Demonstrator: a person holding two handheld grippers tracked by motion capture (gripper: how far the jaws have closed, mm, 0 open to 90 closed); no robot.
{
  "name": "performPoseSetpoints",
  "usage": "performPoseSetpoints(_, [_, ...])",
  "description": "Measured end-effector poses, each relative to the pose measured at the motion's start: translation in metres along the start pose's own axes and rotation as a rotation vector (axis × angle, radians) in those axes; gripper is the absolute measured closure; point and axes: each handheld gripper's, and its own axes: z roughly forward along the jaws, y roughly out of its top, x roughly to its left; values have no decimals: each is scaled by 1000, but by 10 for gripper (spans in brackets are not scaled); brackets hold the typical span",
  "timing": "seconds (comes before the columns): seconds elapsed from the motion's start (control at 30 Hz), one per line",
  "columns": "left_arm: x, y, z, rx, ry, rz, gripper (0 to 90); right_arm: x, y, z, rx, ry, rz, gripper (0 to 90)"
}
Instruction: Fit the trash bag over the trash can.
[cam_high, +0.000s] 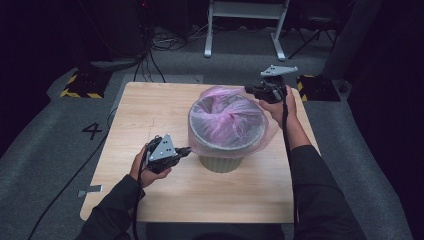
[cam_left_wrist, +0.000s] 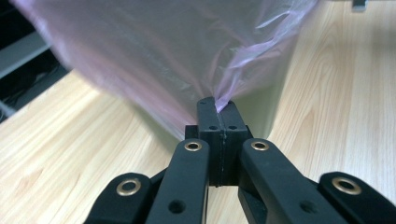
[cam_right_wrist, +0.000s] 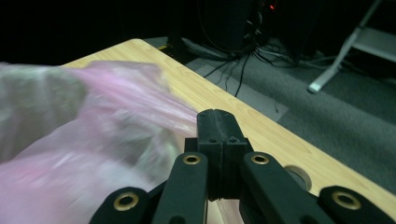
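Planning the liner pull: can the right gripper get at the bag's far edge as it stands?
Probably yes: the right gripper is already at the pink bag's far edge over the bin, jaws shut, nothing between them.

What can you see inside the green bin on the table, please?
The bin is lined with a pink plastic bag, its film crumpled across the opening and draped over the rim. Whatever lies beneath the film, including the bin's bottom, is covered.

Light falls from above onto the wooden table (cam_high: 165, 107); the surrounding floor sinks into near-black. High view soft, slightly grainy. Right gripper view: pink bag (cam_right_wrist: 93, 140) smeared by motion blur. Left gripper view: sharper, bag film (cam_left_wrist: 177, 56) hazy at the upper left.
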Motion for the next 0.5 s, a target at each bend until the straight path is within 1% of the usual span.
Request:
performPoseSetpoints(0.07, [1, -4, 0, -2, 3, -18, 900, -4, -3, 2, 9, -2, 9, 900])
performPoseSetpoints(0.17, [2, -6, 2, -7, 3, -24, 900, -7, -6, 7, 30, 7, 17, 900])
performPoseSetpoints(0.23, [4, -5, 5, -6, 15, -25, 900, -8, -7, 11, 52, -5, 8, 900])
performPoseSetpoints(0.3, [6, -4, 9, 13, 35, -8, 900, -11, -9, 15, 64, -17, 11, 900])
performPoseSetpoints(0.33, [7, -4, 13, 33, 53, 10, 900, -13, -10, 16, 66, -17, 20, 900])
performPoseSetpoints(0.4, [11, -4, 21, 52, 77, 19, 900, -21, -15, 20, 67, -7, 59, 900])
performPoseSetpoints(0.43, [13, -5, 24, 56, 76, 10, 900, -26, -19, 23, 66, -1, 81, 900])
performPoseSetpoints(0.5, [15, -6, 30, 54, 73, -7, 900, -29, -25, 27, 77, 1, 99, 900])
